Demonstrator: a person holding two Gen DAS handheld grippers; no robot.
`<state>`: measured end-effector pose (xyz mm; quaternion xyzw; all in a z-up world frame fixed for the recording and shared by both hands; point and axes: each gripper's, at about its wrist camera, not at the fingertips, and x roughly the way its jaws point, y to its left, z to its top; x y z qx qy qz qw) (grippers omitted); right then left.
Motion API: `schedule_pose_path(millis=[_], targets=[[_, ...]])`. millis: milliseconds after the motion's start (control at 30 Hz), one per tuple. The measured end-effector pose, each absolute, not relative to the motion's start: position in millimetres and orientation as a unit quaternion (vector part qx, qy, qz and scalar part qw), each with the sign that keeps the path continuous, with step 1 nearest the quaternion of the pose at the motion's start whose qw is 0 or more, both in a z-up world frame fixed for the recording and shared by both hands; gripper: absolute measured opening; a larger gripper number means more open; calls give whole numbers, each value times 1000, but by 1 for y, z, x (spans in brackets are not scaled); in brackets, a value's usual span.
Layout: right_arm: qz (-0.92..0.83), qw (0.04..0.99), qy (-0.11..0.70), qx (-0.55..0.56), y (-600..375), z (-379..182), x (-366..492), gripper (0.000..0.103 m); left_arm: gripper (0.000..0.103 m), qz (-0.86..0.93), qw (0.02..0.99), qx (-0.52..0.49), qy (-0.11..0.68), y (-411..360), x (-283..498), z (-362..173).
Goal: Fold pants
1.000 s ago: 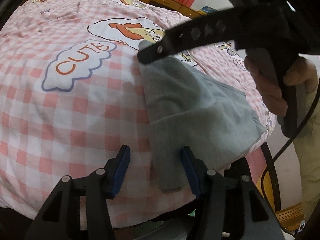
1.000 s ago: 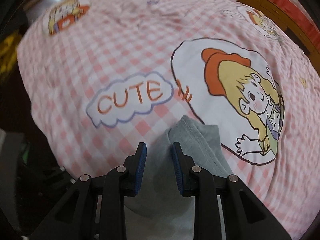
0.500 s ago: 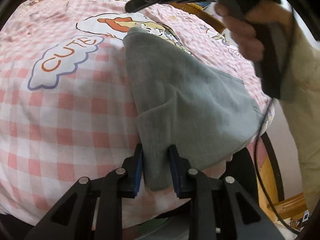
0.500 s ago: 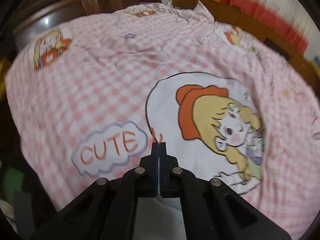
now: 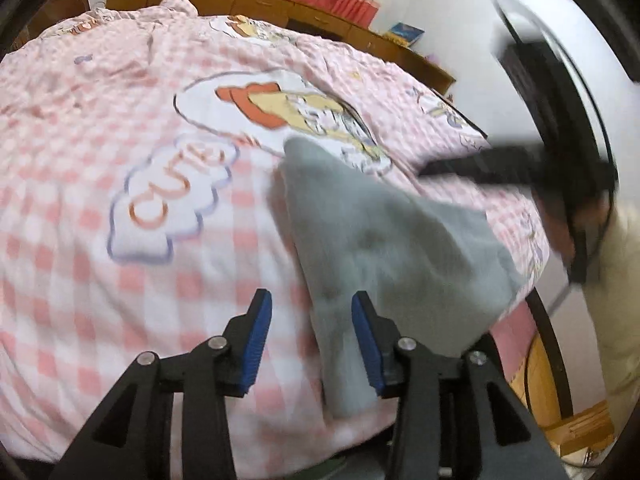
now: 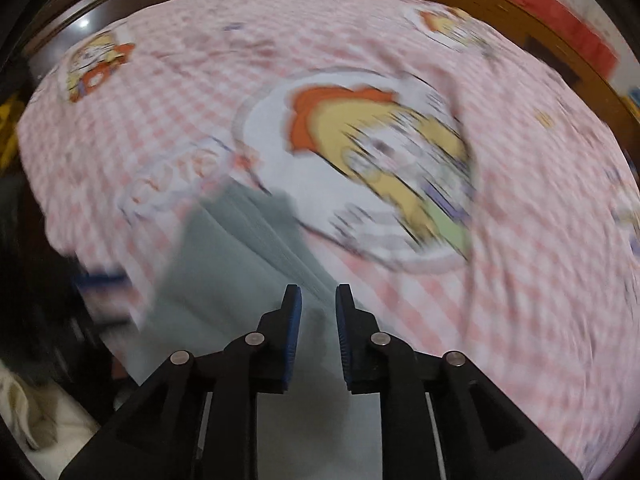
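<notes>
Grey pants (image 5: 384,248) lie folded on a pink checked bedspread (image 5: 80,208), near its front right edge. My left gripper (image 5: 312,340) is open above the near corner of the pants; its right blue pad is over the cloth, its left pad over the bedspread. The right gripper shows in the left wrist view as a dark blurred bar (image 5: 500,166), held by a hand, past the far right side of the pants. In the right wrist view, the right gripper (image 6: 318,332) is open a little above the grey pants (image 6: 236,272), nothing between its pads.
The bedspread carries a cartoon girl print (image 5: 296,108) and a "CUTE" cloud (image 5: 176,200) left of the pants. A wooden bed frame (image 5: 280,4) runs along the far side. The bed edge drops off at the right, where a person's pale sleeve (image 5: 616,280) shows.
Both grippers were shut on the pants' edges half a second ago; both have opened and let go. The right gripper has pulled back towards the right. The pants lie flat.
</notes>
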<state>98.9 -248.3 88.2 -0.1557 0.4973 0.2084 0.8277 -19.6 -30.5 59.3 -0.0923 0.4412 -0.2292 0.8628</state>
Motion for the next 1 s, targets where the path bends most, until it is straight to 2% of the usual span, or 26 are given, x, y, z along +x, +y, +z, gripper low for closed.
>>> schedule_pose_path(millis=[200,333,400,467,500,700,767,833,900,1000], targets=[[106,849,514,-63,-361,74,82,23,46,-237,853,-108,451,-45,29,58],[60,862,503,10,-412,63,71,38,58,-236,841,-119,472,-60,55,48],[58,862,502,35,-423,54,66,39,58,-223,843,-117,475,-68,63,43],[63,861,501,57,-428,43,61,39,31,-225,849,-101,468,-78,66,43],[64,862,499,63,-429,39,60,39,21,-226,851,-82,466,-85,67,46],[59,878,465,96,-438,20,57,49,20,-215,864,-15,456,-100,79,54],[65,883,455,98,-440,17,55,50,28,-208,861,-5,464,-98,81,50],[69,884,450,107,-443,18,52,50,53,-193,867,3,459,-94,78,50],[60,882,450,122,-448,21,46,50,58,-174,877,4,447,-84,71,53],[42,881,448,147,-453,29,33,50,58,-168,880,-20,444,-69,57,60]])
